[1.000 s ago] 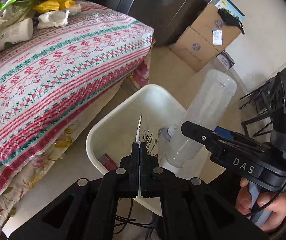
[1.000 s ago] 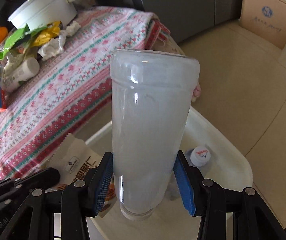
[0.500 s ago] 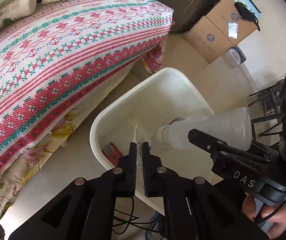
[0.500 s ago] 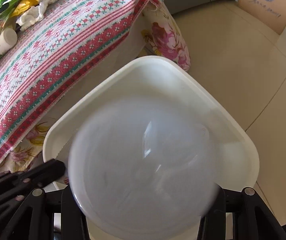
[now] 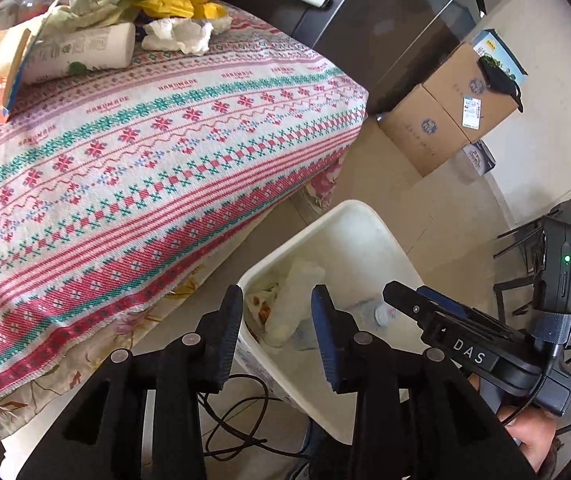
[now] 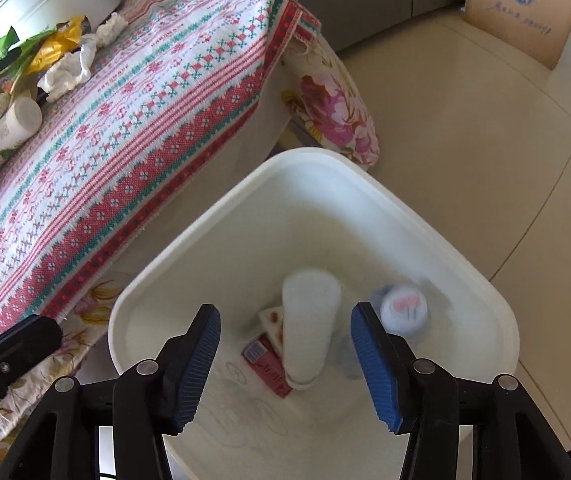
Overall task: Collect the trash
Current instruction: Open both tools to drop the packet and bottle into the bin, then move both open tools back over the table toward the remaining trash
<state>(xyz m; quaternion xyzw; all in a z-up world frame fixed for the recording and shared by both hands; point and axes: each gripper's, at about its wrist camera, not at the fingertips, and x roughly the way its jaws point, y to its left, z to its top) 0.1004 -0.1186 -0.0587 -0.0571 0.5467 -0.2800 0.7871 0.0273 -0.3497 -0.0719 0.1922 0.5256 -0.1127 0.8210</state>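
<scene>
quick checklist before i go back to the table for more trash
1. Bottle lies inside the bin: ok.
2. Left claw opening, nothing between its jaws: ok.
3. Right claw opening, nothing between its jaws: ok.
4. Trash left on the table: crumpled tissue, tube, yellow wrapper: not ok.
5. Cable on the floor by the bin, whether it will snag: cannot tell.

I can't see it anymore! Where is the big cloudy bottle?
The cloudy bottle lies inside the white bin, in the right wrist view, beside a red packet.
</scene>
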